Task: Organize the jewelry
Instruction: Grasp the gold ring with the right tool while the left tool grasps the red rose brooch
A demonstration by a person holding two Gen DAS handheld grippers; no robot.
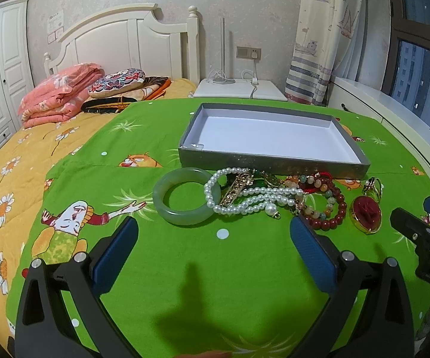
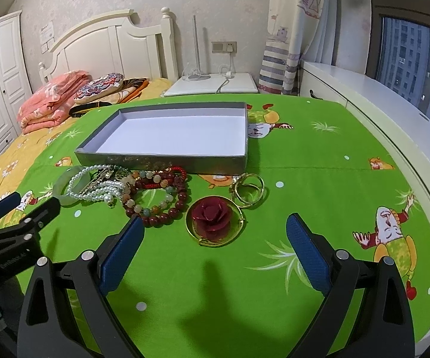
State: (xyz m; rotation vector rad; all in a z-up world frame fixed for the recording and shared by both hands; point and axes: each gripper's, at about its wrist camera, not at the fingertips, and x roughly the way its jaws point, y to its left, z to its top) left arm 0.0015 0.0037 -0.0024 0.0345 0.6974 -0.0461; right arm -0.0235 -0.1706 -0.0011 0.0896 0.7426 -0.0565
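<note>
A pile of jewelry lies on the green cloth in front of an empty grey box (image 1: 274, 161) (image 2: 161, 158). From the left: a jade bangle (image 1: 182, 216) (image 2: 58, 192), a pearl necklace (image 1: 253, 201) (image 2: 95, 194), dark red and mixed bead bracelets (image 1: 331, 205) (image 2: 161, 208), a red rose in a gold ring (image 1: 365, 211) (image 2: 213, 216), and gold rings (image 1: 373, 186) (image 2: 249, 191). My left gripper (image 1: 213, 228) is open, just short of the bangle and pearls. My right gripper (image 2: 215, 228) is open, just short of the rose.
The green cartoon cloth (image 1: 215, 283) covers a bed with a yellow flowered sheet (image 1: 6, 173). Folded pink quilt and pillows (image 1: 62, 89) lie by the white headboard. A white nightstand (image 1: 238, 88) and a window ledge (image 2: 394, 101) stand behind and to the right.
</note>
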